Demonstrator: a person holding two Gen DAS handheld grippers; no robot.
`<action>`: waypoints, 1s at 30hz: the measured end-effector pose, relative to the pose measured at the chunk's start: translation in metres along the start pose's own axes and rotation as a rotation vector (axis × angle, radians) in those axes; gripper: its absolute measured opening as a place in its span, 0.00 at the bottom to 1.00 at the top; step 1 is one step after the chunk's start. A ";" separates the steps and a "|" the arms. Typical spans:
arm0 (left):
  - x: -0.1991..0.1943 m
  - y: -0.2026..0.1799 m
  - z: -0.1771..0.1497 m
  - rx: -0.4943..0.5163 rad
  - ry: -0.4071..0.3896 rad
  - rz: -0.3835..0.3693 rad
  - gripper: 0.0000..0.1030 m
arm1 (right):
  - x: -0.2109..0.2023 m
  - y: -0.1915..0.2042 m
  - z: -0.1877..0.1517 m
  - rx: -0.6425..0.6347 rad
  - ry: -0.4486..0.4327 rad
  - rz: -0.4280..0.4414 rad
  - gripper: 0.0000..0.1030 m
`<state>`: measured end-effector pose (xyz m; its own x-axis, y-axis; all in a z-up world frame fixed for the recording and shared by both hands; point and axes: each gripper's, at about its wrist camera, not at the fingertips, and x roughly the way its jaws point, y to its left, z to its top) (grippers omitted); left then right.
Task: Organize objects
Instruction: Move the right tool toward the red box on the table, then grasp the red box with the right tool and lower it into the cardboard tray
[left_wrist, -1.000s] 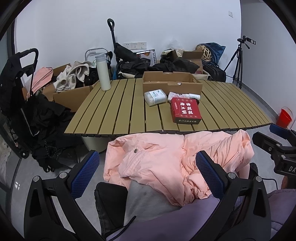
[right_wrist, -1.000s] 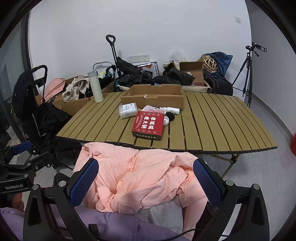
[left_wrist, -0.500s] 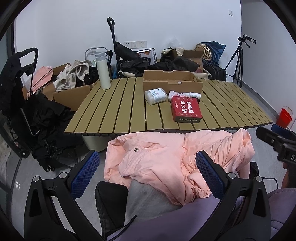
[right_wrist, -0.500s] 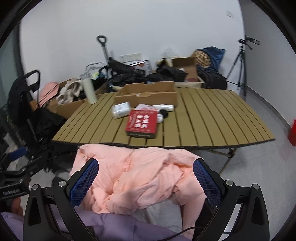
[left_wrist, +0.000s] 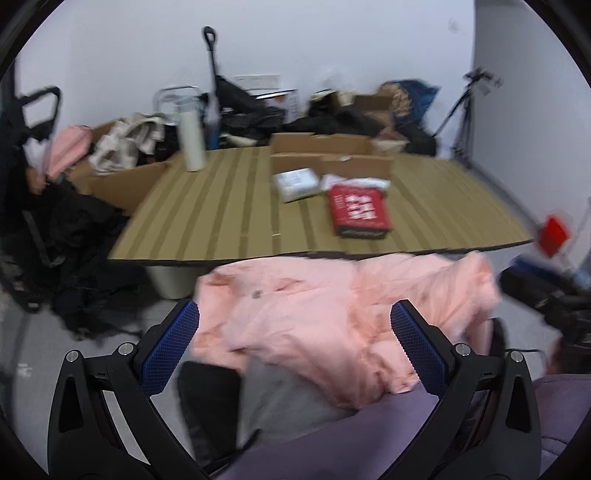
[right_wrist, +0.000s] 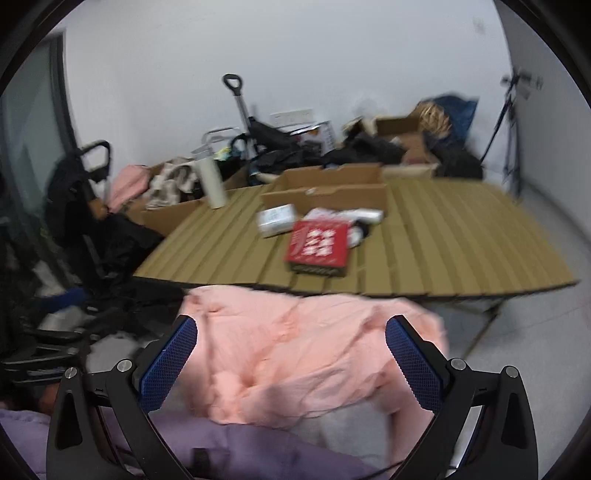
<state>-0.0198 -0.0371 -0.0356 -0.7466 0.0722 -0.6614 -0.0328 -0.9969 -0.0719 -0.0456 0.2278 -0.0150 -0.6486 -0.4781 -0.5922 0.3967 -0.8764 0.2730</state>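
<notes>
A slatted wooden table (left_wrist: 229, 206) (right_wrist: 443, 236) carries a red box (left_wrist: 358, 210) (right_wrist: 319, 247), a clear plastic container (left_wrist: 297, 182) (right_wrist: 275, 219), white packets (left_wrist: 364, 182) (right_wrist: 362, 214), an open cardboard box (left_wrist: 328, 157) (right_wrist: 328, 188) and a tall white bottle (left_wrist: 192, 140) (right_wrist: 212, 182). A pink jacket (left_wrist: 332, 314) (right_wrist: 295, 354) lies on the person's lap in front of the table. My left gripper (left_wrist: 295, 343) and right gripper (right_wrist: 290, 358) both stand open over the jacket, holding nothing. Both views are blurred.
Bags, clothes and cardboard boxes (left_wrist: 122, 173) pile up left of and behind the table. A black stroller (right_wrist: 85, 192) stands at the left, a tripod (left_wrist: 465, 122) at the back right, a red bucket (left_wrist: 554, 230) on the floor right. A purple sleeve (left_wrist: 369, 443) fills the foreground.
Both views have shifted and blurred: the table now sits higher and nearer in the left view, and the right view has swung so the table lies further right. Both grippers stay open.
</notes>
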 end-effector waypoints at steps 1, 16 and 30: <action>0.000 0.005 -0.002 -0.028 -0.015 -0.021 1.00 | 0.006 -0.005 -0.003 0.026 0.026 0.026 1.00; 0.188 -0.002 0.092 0.117 0.083 -0.177 1.00 | 0.142 -0.079 0.069 -0.050 0.206 -0.140 0.90; 0.316 -0.018 0.109 -0.050 0.315 -0.376 0.28 | 0.270 -0.117 0.092 0.081 0.363 0.006 0.45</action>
<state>-0.3274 0.0000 -0.1615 -0.4514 0.4402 -0.7762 -0.2235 -0.8979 -0.3793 -0.3270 0.1960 -0.1375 -0.3679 -0.4447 -0.8166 0.3380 -0.8821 0.3281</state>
